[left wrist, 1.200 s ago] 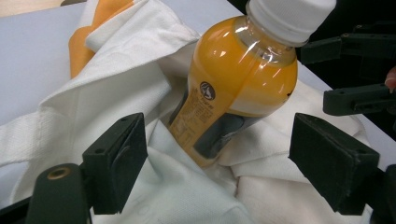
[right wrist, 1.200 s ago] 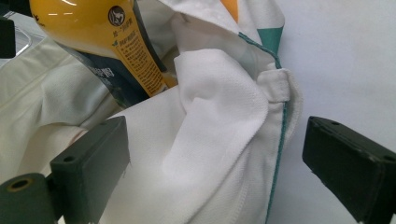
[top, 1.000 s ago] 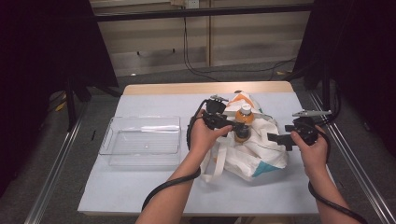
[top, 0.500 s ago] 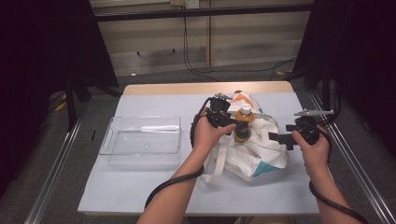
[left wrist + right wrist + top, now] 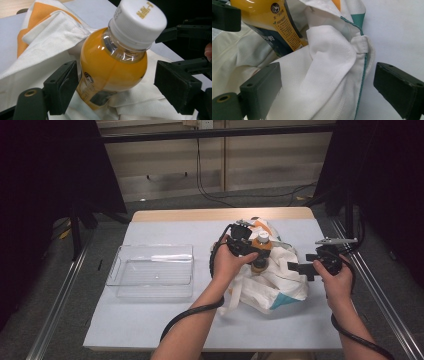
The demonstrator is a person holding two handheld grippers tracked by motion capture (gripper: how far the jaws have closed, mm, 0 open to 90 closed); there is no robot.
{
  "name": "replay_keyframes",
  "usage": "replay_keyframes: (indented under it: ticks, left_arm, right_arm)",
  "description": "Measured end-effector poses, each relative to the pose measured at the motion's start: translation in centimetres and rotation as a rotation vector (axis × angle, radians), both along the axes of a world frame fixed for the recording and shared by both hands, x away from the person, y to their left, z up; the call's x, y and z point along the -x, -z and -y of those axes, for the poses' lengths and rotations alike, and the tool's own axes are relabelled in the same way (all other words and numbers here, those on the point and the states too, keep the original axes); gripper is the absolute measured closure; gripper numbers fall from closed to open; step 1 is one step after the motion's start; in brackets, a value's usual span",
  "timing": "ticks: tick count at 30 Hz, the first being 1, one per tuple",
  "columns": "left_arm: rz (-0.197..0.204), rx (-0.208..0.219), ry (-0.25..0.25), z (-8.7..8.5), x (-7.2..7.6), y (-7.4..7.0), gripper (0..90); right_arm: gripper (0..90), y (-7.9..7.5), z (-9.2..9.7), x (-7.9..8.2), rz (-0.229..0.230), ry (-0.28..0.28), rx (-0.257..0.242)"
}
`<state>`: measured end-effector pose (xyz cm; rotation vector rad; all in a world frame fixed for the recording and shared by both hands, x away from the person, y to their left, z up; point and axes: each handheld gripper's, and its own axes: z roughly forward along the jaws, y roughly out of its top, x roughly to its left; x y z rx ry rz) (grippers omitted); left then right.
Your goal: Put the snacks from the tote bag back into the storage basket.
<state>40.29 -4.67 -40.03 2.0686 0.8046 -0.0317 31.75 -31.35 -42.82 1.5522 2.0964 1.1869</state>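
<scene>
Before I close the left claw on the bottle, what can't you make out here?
- Bottle base: left gripper view, buried in the white bag.
- Bottle label text: right gripper view, too small and cut off by the top edge.
- Bag's inside: high view, hidden by folds and the left claw.

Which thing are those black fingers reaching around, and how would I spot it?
On the pale table, look right of the clear plastic tray to the crumpled white cloth bag. Poking out of it is a small bottle of orange drink, the only thing there with a white screw cap.
</scene>
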Motion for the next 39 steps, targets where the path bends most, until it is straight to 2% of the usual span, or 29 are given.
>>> replay_keyframes:
  ticks: [9,18,21,26,39]
  left_arm:
    - [0.006,-0.004,-0.001,0.5,-0.3,0.2,20.6]
    - [0.03,-0.04,0.002,1.1,-0.5,0.0,24.0]
    - [0.032,-0.033,-0.002,1.3,-0.6,0.0,24.5]
    - [0.038,-0.052,0.007,1.4,-0.9,0.0,27.0]
    - [0.036,-0.042,0.004,1.8,-1.0,0.2,26.9]
  right_arm:
    - [7.7,0.1,0.1,-0.1,-0.001,-0.006,-0.003]
    - [7.7,0.1,0.3,0.0,-0.001,-0.004,-0.006]
    - [7.8,0.1,0.3,0.0,-0.002,-0.001,-0.008]
    - [7.8,0.1,0.4,0.0,0.0,-0.004,-0.009]
    - [8.0,0.3,0.5,-0.1,-0.005,-0.004,-0.015]
